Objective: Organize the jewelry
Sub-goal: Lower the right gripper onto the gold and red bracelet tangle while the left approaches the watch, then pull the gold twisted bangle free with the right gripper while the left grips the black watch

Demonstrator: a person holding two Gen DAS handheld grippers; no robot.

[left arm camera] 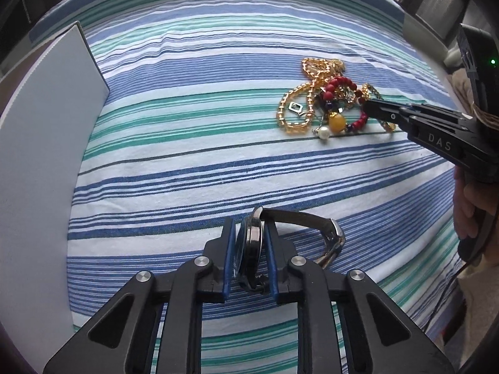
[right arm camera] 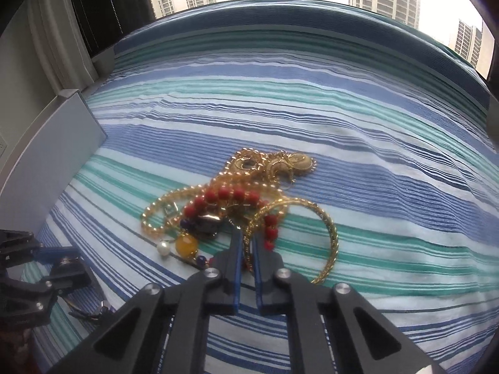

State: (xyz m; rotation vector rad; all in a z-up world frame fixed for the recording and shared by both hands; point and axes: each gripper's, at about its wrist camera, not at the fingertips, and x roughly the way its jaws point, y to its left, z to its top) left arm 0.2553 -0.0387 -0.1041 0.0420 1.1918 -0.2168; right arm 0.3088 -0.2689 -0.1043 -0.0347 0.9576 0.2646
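Observation:
My left gripper point(left arm camera: 249, 222) is shut on a wristwatch point(left arm camera: 253, 243); its dark strap and silver buckle point(left arm camera: 335, 238) hang to the right, above the striped cloth. A jewelry pile point(left arm camera: 324, 99) lies at the far right: gold chains, a red bead bracelet point(right arm camera: 230, 196), a yellow bead point(right arm camera: 186, 243), a pearl point(right arm camera: 163, 248). My right gripper point(right arm camera: 246, 237) is shut on a gold bangle point(right arm camera: 330, 227) at the pile's near edge. It also shows in the left wrist view point(left arm camera: 369, 106). The left gripper shows in the right wrist view point(right arm camera: 62, 268) at lower left.
A white box point(left arm camera: 40, 143) stands at the left edge of the blue, green and white striped cloth point(left arm camera: 202, 131). It also shows in the right wrist view point(right arm camera: 53, 155). A window with tower blocks lies beyond the far edge. A hand holds the right gripper's handle point(left arm camera: 471, 205).

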